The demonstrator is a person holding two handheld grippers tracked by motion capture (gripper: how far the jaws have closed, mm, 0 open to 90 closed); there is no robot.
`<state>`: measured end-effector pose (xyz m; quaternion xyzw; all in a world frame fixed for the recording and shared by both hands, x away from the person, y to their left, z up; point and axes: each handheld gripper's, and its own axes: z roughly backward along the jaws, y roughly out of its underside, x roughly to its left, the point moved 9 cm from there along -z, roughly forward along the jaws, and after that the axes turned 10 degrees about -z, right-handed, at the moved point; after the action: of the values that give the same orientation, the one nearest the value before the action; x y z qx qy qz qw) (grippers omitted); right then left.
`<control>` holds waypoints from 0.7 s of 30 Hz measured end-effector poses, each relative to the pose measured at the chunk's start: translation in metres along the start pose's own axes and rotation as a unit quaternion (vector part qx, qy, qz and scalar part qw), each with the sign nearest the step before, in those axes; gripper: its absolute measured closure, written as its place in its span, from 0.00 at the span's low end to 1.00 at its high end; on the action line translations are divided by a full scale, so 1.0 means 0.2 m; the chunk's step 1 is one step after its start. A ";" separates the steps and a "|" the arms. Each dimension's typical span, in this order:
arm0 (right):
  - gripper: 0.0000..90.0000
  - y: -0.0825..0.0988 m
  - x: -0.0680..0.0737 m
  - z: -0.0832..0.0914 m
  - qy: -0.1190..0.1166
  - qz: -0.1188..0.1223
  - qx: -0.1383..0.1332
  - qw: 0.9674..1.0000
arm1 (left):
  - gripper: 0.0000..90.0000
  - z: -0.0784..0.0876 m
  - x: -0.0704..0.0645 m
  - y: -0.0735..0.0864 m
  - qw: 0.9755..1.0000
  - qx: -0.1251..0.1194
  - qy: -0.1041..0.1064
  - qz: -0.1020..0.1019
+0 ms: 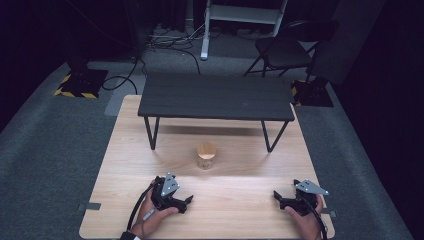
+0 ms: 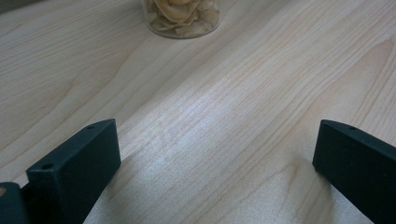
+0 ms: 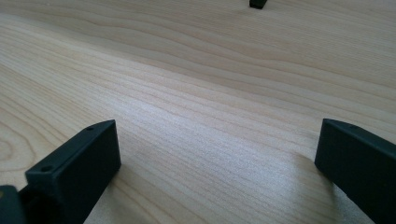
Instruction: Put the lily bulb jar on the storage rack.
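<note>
Both hands rested low on the table (image 1: 125, 150).
Left gripper (image 1: 186, 201) and right gripper (image 1: 278, 196) gaped wide, empty; jar (image 1: 205, 156) stood apart.

At the lower left of the high view, the left gripper (image 1: 176, 200) is a compact black body topped by a grey three-cornered plate dotted with small holes. A black cable loops from its back toward the bottom edge, past a dark cuff at the wrist. At the lower right, the right gripper (image 1: 289, 199) has the same black build, a grey plate, and a black cable curling down behind the hand. In both gripper views the jaws are matte black rectangular blocks with a fine grainy texture and small round screw holes along their top edges.
</note>
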<state>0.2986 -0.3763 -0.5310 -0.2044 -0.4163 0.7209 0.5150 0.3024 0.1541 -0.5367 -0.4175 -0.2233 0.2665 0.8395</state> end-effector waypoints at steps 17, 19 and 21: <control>0.00 0.00 0.00 0.00 0.001 0.000 0.000 1.000 | 0.01 0.00 0.00 0.00 1.000 0.000 0.004 -0.001; 0.00 0.00 0.00 0.00 0.001 0.000 0.000 1.000 | 0.01 0.00 0.00 0.00 1.000 -0.001 0.004 -0.001; 0.00 0.00 0.00 0.00 0.001 0.000 0.000 1.000 | 0.01 0.00 0.01 -0.01 1.000 0.003 0.007 -0.001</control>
<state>0.2984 -0.3759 -0.5310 -0.2052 -0.4161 0.7205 0.5154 0.3036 0.1544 -0.5353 -0.4161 -0.2172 0.2633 0.8428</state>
